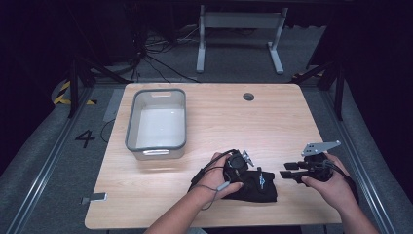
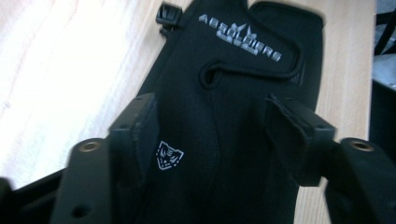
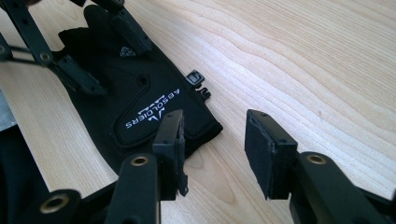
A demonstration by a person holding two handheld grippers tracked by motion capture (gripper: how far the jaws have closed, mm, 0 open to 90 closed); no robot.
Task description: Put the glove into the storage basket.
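While the black glove (image 1: 253,187) lay flat on the wooden worktop (image 1: 229,122) at the lower centre of the high view, the left gripper (image 2: 219,135) was held right over it, jaws spread wide to either side of the fabric, nothing pinched. The right gripper (image 3: 212,149) was seen at the glove's cuff edge, jaws parted over bare wood, gripping nothing. A grey bin (image 1: 157,124) was seen at the upper left, well apart.
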